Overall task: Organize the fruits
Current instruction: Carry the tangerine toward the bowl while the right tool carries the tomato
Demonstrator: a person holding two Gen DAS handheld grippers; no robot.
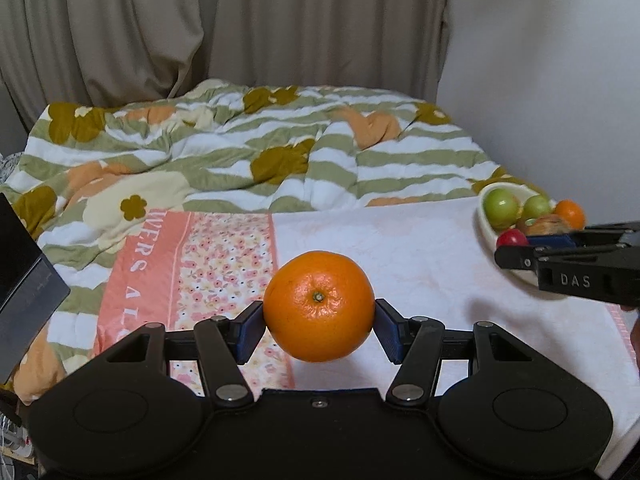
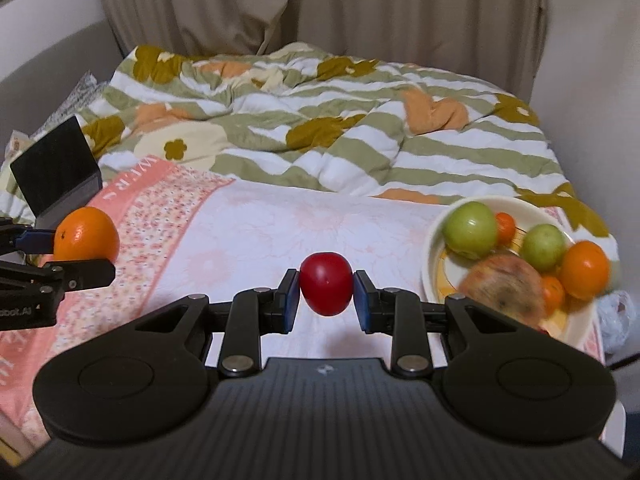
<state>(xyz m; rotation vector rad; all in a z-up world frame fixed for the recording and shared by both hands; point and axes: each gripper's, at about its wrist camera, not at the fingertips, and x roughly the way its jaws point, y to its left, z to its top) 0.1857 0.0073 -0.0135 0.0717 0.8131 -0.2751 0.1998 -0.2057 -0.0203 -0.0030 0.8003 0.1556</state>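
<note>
My left gripper (image 1: 319,325) is shut on a large orange (image 1: 319,306), held in the air above the pale pink towel (image 1: 420,256). From the right wrist view the same orange (image 2: 86,233) shows at the far left, in the left gripper (image 2: 70,254). My right gripper (image 2: 326,300) is shut on a small red fruit (image 2: 326,283), its blue pads pressing both sides. That red fruit (image 1: 512,237) and the right gripper (image 1: 520,248) appear at the right edge of the left wrist view. A white bowl (image 2: 430,264) at the right holds green fruits, oranges and a blurred brownish apple (image 2: 504,286).
The towel lies on a bed with a green-striped flowered quilt (image 2: 320,120) behind it. A dark box (image 2: 56,168) stands at the towel's left corner. Beige curtains (image 1: 200,20) hang at the back. The wall is close on the right, beside the bowl (image 1: 486,224).
</note>
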